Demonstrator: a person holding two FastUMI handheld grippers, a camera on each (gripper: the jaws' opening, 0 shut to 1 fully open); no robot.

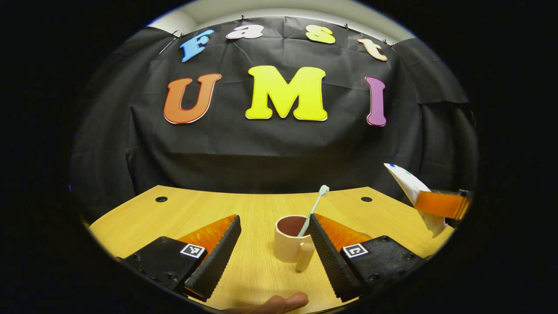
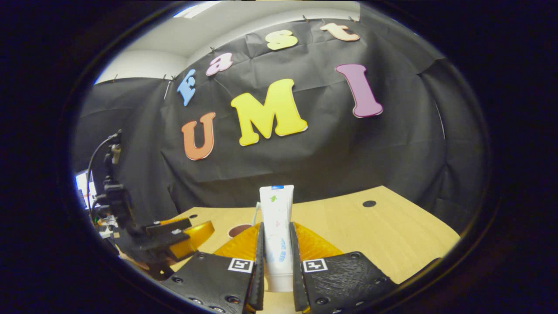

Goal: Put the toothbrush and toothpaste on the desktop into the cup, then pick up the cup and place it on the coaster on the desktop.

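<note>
cup (image 1: 290, 244) on wooden desktop (image 1: 257, 266)

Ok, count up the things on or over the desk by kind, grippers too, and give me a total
Cups: 1, the cup
Toothbrushes: 1, the toothbrush standing in it
Toothpaste tubes: 1, the toothpaste
Grippers: 2, left gripper, right gripper
Total: 5

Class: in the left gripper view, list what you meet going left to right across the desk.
Left tool's left finger → cup → toothbrush → left tool's right finger → toothpaste, held in the right tool.
</note>
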